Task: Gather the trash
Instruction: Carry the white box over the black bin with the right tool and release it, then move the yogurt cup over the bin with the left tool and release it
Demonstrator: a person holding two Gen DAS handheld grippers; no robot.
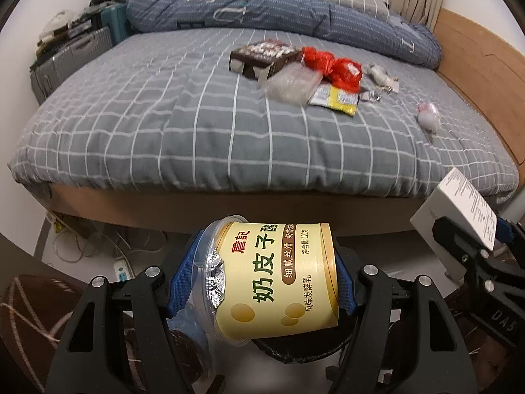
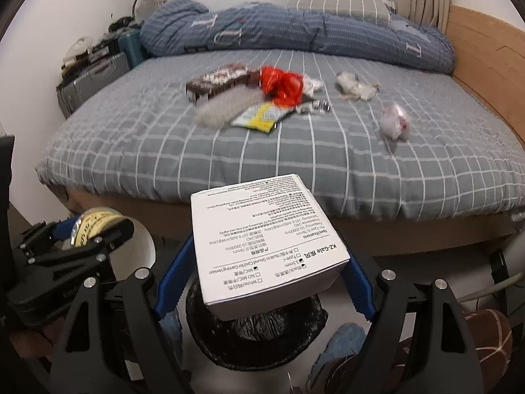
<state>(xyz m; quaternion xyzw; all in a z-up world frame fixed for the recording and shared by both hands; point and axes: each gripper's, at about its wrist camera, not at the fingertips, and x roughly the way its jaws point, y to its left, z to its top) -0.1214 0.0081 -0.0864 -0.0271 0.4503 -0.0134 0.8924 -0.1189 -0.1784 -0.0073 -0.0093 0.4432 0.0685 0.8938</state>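
Note:
My left gripper point(image 1: 262, 279) is shut on a yellow yogurt cup point(image 1: 279, 282) lying sideways, its torn foil lid facing left. My right gripper point(image 2: 265, 272) is shut on a white printed box point(image 2: 262, 239). Both hang over a bin lined with a black bag point(image 2: 252, 331), whose rim point(image 1: 295, 354) shows under the cup. On the checked bed point(image 2: 295, 157) lies more trash: a brown box point(image 2: 216, 82), a red bag point(image 2: 282, 85), a clear wrapper point(image 2: 226, 105), a yellow packet point(image 2: 259, 118), crumpled paper point(image 2: 356, 87) and a clear wad point(image 2: 395, 121).
A rolled blue duvet point(image 2: 295, 36) and a pillow point(image 2: 338, 3) lie at the bed's far end. Suitcases with clutter point(image 2: 95, 69) stand left of the bed. A power strip and cables point(image 1: 118, 262) lie on the floor by the bed. A wooden headboard point(image 2: 485, 65) runs along the right.

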